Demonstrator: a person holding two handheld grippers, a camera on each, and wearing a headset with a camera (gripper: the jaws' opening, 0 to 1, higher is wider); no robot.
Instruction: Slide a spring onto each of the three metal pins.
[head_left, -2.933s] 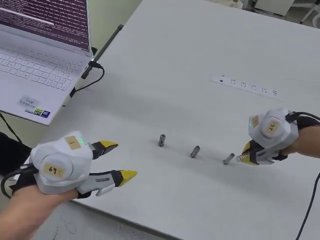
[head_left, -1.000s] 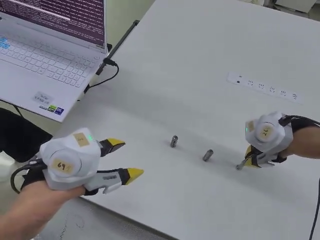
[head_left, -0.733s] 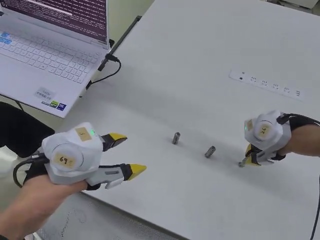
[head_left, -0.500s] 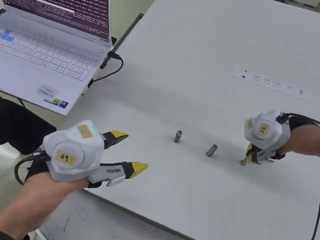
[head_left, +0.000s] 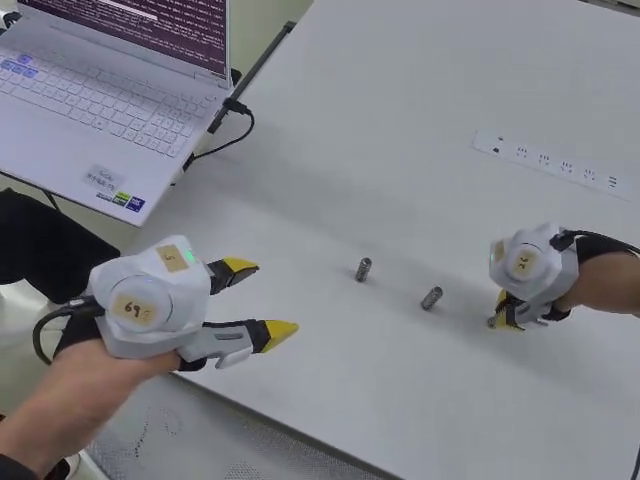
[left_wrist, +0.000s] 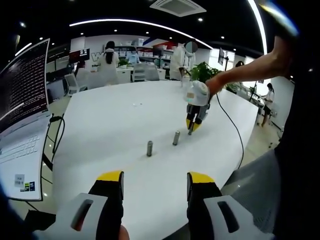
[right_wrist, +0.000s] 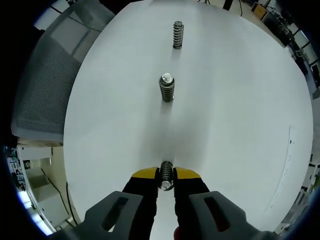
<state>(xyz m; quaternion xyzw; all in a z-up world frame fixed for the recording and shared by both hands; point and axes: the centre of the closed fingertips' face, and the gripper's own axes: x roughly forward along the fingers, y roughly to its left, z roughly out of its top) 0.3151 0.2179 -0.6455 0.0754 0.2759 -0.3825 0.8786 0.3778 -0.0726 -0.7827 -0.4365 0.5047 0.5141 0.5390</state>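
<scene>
Three upright metal pins stand in a row on the white table, each with a spring around it: the far pin (head_left: 363, 269) (right_wrist: 178, 34), the middle pin (head_left: 431, 298) (right_wrist: 166, 87), and the near pin (right_wrist: 166, 175) (head_left: 493, 321). My right gripper (right_wrist: 166, 181) (head_left: 503, 318) is shut on the spring of the near pin, its yellow tips on either side. In the left gripper view the three pins (left_wrist: 149, 148) (left_wrist: 176, 138) show ahead with the right gripper (left_wrist: 192, 125) over the last one. My left gripper (head_left: 262, 300) (left_wrist: 155, 181) hovers open and empty at the table's near left.
An open laptop (head_left: 110, 95) sits at the far left with a black cable (head_left: 222, 130) running from it. A white power strip (head_left: 560, 167) lies at the far right. A grey mesh surface (right_wrist: 55, 65) lies beyond the table's edge. People stand in the background (left_wrist: 107, 55).
The right gripper has come down from a slanted hold beside the near pin to stand over it with the spring upright. The head camera drifted, shifting the scene right. The left gripper stayed open.
</scene>
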